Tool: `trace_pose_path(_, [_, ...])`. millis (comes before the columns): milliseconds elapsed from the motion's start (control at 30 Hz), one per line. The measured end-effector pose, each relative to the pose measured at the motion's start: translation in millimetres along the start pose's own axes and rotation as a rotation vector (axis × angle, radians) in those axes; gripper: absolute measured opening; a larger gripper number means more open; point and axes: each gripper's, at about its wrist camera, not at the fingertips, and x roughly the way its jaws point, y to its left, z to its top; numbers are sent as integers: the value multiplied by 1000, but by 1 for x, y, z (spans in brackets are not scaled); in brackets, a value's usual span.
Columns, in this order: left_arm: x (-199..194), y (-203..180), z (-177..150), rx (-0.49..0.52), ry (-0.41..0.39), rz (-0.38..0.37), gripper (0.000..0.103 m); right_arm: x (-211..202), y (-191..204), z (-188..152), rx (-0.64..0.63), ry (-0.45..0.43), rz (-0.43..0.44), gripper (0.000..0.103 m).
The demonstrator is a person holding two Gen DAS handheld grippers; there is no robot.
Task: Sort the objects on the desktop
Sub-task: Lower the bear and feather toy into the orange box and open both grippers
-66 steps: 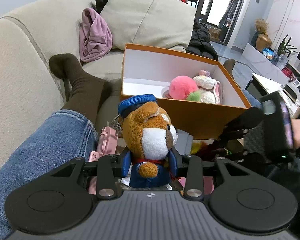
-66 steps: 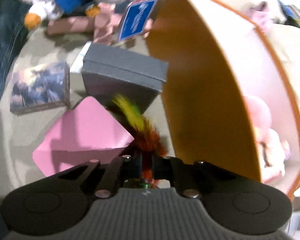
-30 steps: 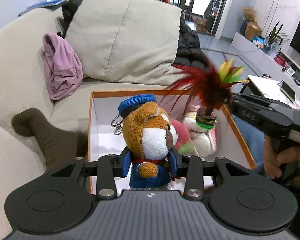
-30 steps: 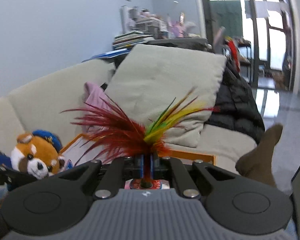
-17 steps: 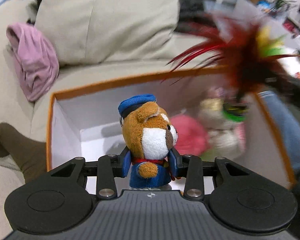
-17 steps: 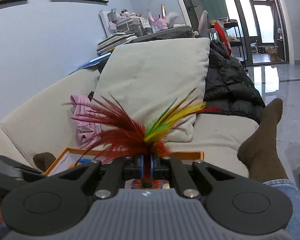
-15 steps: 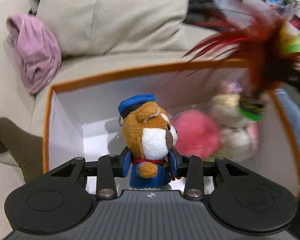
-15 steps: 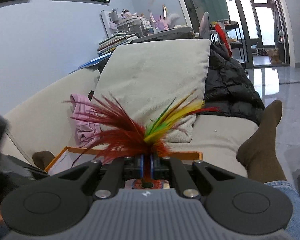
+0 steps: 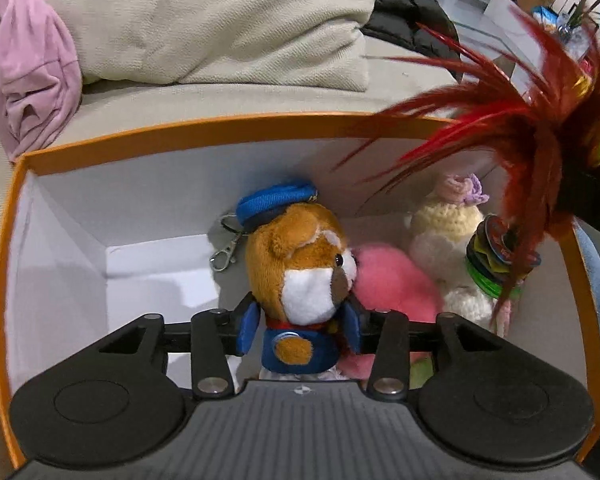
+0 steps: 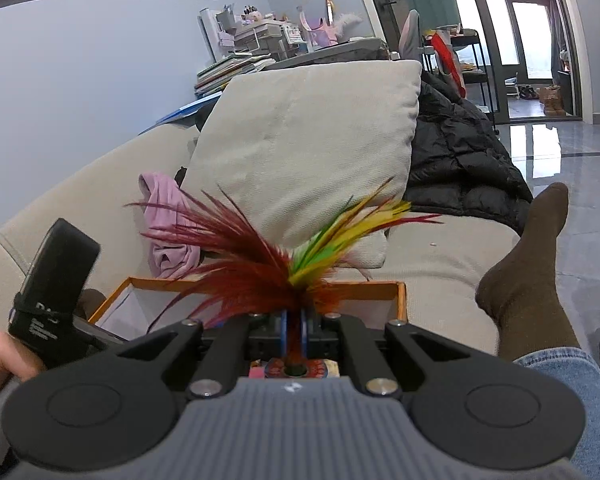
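While the left gripper (image 9: pixel 300 332) opens around the bear plush (image 9: pixel 300 276) over the orange box (image 9: pixel 228 132), the right gripper (image 10: pixel 294 332) at 3 o'clock clamps the feather shuttlecock (image 10: pixel 268 264).

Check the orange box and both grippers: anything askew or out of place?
Nothing damaged or spilled. The bear plush leans right against the pink plush as the left gripper opens around it. The feather shuttlecock is pinched in the right gripper, not yet in the orange box.
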Motion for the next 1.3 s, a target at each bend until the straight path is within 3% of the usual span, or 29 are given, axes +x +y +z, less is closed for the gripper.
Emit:
trace_pose_path(67, [-9,0,-2,-6,-28,-3,60,-1,0,-1,-4,-6,-3,6])
trace_pose_path(133, [-21,1,-5,-10,-60,-12,60,-2,-1,-1,-3,-14,-5,7])
trace_pose_path(167, [-27,-1,-6,-2,-71,-17,55,-2,-1,-1,1,-15,-6,6])
trace_pose_path(200, [-28,-2,-6,11,-71,-20,40,-2,-2,-2,4,-14,-5,7])
trace_pose_path(233, [-28,-3,-6,19,-66,-18,38,-3,-2,-2,7,-13,-3,7])
trace_pose_path(367, [-14,-7,-1,8,-61,9,33,-3,1,-3,-2,-14,7,7])
trace_pose_path(567, [-10,-3,0,-19,-60,-17,31,-2,1,-3,-14,-10,13,7])
trace_pose_path(767, [-55,1,-10,-5,-151,9,31,-7,12,-1,-32,-14,38,7])
trace_pose_path(867, [-85,10,-22,-7,-199,47,31,-8,23,3,-39,-5,98,7])
trace_pose_path(1067, [-118,32,-52,-43,-220,109,31,17,62,14,-101,97,207,7])
trace_pose_path(1300, [-135,51,-83,-81,-219,98,32,76,106,23,-185,211,222,7])
